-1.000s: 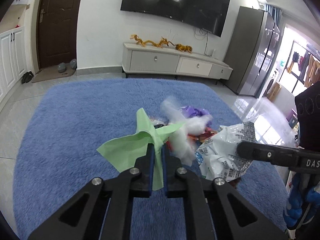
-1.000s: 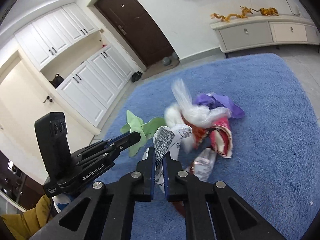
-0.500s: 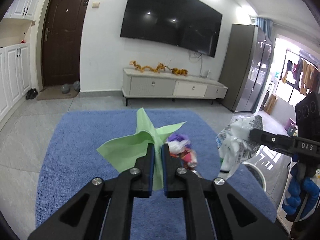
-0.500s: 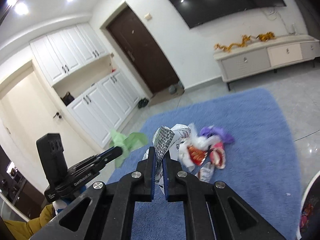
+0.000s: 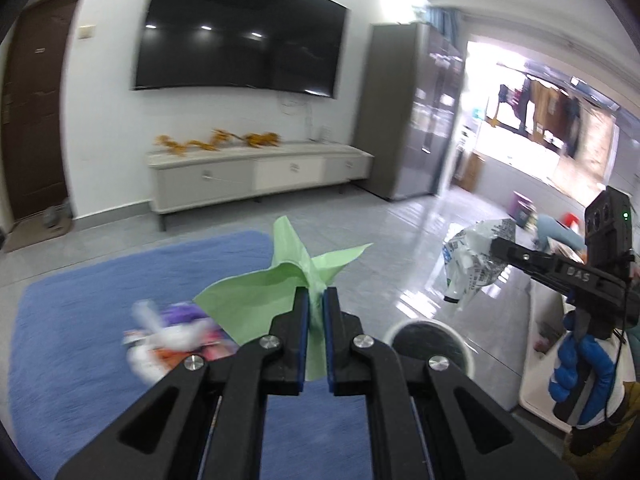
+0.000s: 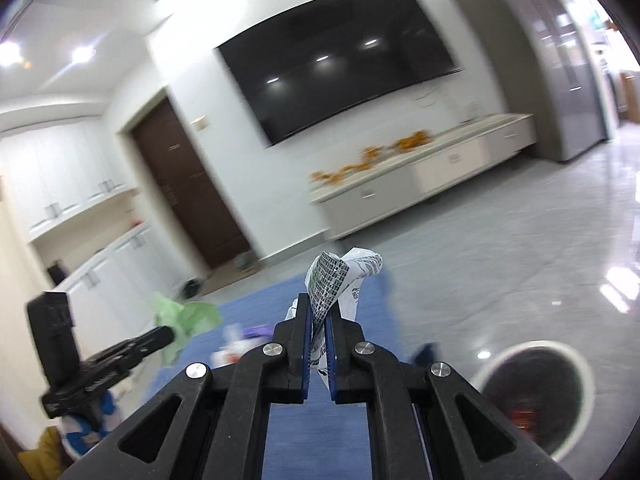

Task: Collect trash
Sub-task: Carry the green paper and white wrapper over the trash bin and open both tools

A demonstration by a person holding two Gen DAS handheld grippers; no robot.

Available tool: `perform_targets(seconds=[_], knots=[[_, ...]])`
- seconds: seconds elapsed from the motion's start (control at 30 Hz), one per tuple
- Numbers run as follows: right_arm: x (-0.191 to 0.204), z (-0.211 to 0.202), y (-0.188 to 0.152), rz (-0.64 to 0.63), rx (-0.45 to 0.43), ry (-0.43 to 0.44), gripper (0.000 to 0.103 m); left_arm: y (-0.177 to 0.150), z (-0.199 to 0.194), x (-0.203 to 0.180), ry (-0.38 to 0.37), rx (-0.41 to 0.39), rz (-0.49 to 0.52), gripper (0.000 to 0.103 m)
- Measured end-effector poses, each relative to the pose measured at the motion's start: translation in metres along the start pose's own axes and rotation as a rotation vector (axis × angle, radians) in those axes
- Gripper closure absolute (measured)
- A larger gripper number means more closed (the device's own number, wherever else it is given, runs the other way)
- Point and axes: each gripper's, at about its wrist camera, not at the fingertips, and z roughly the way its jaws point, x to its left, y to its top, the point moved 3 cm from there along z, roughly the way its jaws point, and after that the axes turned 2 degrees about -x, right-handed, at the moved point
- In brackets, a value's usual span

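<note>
My left gripper (image 5: 316, 300) is shut on a crumpled green paper sheet (image 5: 276, 284), held in the air above the blue rug (image 5: 80, 288). My right gripper (image 6: 318, 308) is shut on a white plastic bag with black print (image 6: 340, 276), also raised; it shows in the left wrist view (image 5: 472, 256) at the right. A pile of mixed trash (image 5: 176, 332), purple, white and red, lies blurred on the rug below the left gripper. A round white bin with a dark inside (image 5: 432, 344) stands on the tile floor, also in the right wrist view (image 6: 532, 392) at lower right.
A white TV cabinet (image 5: 260, 172) and wall TV (image 5: 240, 36) stand at the back. A grey fridge (image 5: 404, 108) is at the right, a brown door (image 6: 188, 192) at the left. Glossy grey tile floor (image 6: 500, 256) surrounds the rug.
Both grippers have lifted and swung right with their trash still held. The trash pile has slid to the lower left of view, and the white bin has come into view.
</note>
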Motion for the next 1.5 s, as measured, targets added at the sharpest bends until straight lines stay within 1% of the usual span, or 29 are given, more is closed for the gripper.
perform_targets(seconds=[0.07, 0.17, 0.23, 0.37, 0.43, 0.5, 0.63, 0.67, 0.73, 0.77, 0.8, 0.93, 1.1, 1.23, 1.4, 1.5], knots=[[-0.029, -0.006, -0.002, 0.006, -0.009, -0.098, 0.096, 0.003, 0.024, -0.026, -0.044, 0.029, 0.027, 0.097], [-0.064, -0.007, -0.011, 0.026, 0.0, -0.195, 0.096, 0.003, 0.069, -0.072, -0.128, 0.095, 0.051, 0.096], [-0.089, -0.004, -0.02, 0.05, 0.015, -0.252, 0.096, 0.002, 0.095, -0.096, -0.162, 0.134, 0.064, 0.096], [-0.127, 0.007, -0.036, 0.095, 0.058, -0.321, 0.096, -0.003, 0.148, -0.139, -0.234, 0.222, 0.058, 0.096], [-0.146, 0.013, -0.044, 0.123, 0.081, -0.342, 0.096, -0.008, 0.174, -0.158, -0.254, 0.262, 0.052, 0.096], [-0.16, 0.02, -0.05, 0.144, 0.103, -0.355, 0.095, -0.012, 0.195, -0.172, -0.28, 0.298, 0.038, 0.095], [-0.187, 0.021, -0.066, 0.175, 0.146, -0.388, 0.095, -0.023, 0.219, -0.189, -0.308, 0.345, 0.023, 0.094], [-0.191, 0.023, -0.067, 0.183, 0.156, -0.397, 0.095, -0.024, 0.226, -0.192, -0.318, 0.361, 0.013, 0.09], [-0.201, 0.023, -0.071, 0.204, 0.164, -0.418, 0.084, -0.026, 0.236, -0.195, -0.339, 0.379, -0.011, 0.075], [-0.203, 0.021, -0.072, 0.213, 0.163, -0.42, 0.073, -0.027, 0.24, -0.197, -0.339, 0.382, -0.021, 0.057], [-0.206, 0.021, -0.072, 0.217, 0.163, -0.423, 0.069, -0.027, 0.241, -0.198, -0.34, 0.379, -0.025, 0.052], [-0.206, 0.017, -0.071, 0.223, 0.157, -0.425, 0.069, -0.028, 0.24, -0.194, -0.338, 0.377, -0.028, 0.052], [-0.199, 0.014, -0.064, 0.219, 0.138, -0.415, 0.069, -0.026, 0.226, -0.184, -0.31, 0.344, -0.038, 0.052], [-0.187, 0.006, -0.059, 0.208, 0.118, -0.392, 0.069, -0.022, 0.204, -0.172, -0.266, 0.289, -0.037, 0.052], [-0.164, -0.005, -0.05, 0.185, 0.084, -0.374, 0.067, -0.011, 0.17, -0.153, -0.201, 0.19, -0.042, 0.052], [-0.148, -0.013, -0.044, 0.161, 0.062, -0.362, 0.066, -0.005, 0.148, -0.139, -0.169, 0.158, -0.049, 0.052]])
